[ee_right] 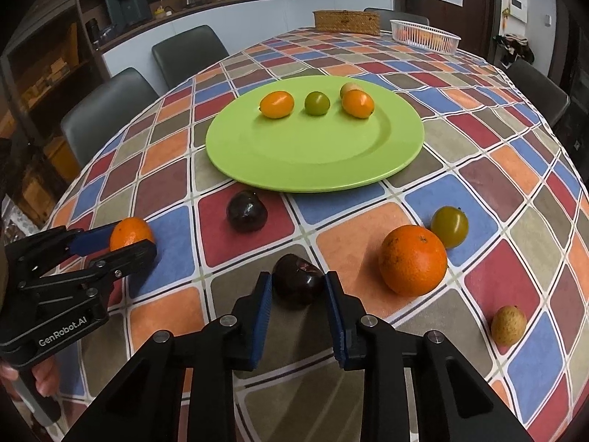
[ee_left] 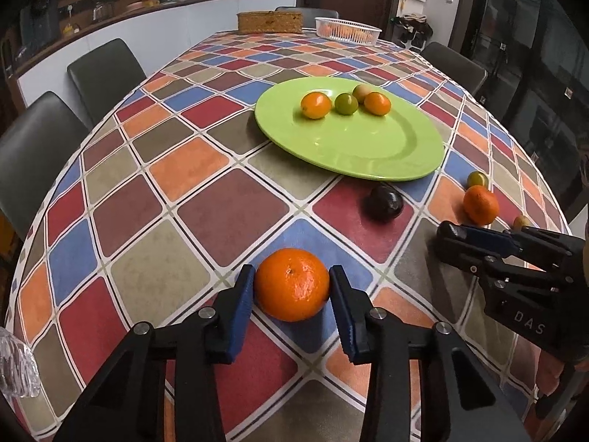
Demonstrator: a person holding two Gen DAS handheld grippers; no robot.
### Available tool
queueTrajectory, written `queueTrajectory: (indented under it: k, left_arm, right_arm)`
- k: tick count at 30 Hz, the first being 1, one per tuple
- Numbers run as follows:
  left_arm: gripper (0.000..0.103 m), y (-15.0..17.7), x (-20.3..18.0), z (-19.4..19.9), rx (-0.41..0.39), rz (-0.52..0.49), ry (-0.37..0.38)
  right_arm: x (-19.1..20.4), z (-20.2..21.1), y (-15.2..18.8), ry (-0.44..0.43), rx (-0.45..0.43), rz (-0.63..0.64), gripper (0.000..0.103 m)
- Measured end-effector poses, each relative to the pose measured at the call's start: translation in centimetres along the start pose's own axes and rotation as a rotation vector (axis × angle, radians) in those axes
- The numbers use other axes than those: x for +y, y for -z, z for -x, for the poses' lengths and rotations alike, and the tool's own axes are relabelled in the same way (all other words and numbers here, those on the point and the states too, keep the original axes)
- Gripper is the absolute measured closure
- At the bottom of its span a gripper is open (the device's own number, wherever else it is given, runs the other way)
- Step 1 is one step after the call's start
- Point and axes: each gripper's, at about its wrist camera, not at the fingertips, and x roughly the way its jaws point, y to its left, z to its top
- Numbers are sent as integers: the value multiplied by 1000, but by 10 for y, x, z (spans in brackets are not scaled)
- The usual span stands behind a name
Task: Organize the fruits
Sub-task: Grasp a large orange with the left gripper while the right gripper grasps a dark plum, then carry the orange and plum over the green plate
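Both picks are made, I judge. Nearest, the left tongs (ee_left: 292, 285) clamp an orange (ee_left: 292, 284) on the bench (ee_left: 228, 206), and the right tongs (ee_right: 298, 287) clamp a dark plum (ee_right: 298, 280), both short of the green plate (ee_right: 313, 158). Beside that plate lie a second plum (ee_right: 246, 210) and another orange (ee_right: 413, 259). Next move: lift both and carry them onto the plate's bare near half, clear of the small fruits (ee_right: 316, 103) at its far side.

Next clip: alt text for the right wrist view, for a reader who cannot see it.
The right gripper is shut on a dark purple round fruit on the checked tablecloth. Beyond it a lime-green plate holds four small fruits; at left, the left gripper clamps a small orange.
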Motion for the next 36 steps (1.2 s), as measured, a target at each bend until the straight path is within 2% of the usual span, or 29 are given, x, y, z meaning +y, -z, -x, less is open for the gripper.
queueTrajectory:
  k: [9, 23, 36]
  left_arm:
    - [63, -4, -11, 21, -45, -5, 15]
    - [63, -23, -30, 63, -154, -31, 49]
    - [63, -56, -45, 71, -206, -61, 62]
  right_arm:
    - [2, 17, -1, -23, -34, 0, 74]
    - [6, 67, -14, -55, -149, 14, 74]
    - [-5, 83, -37, -58, -200, 20, 74]
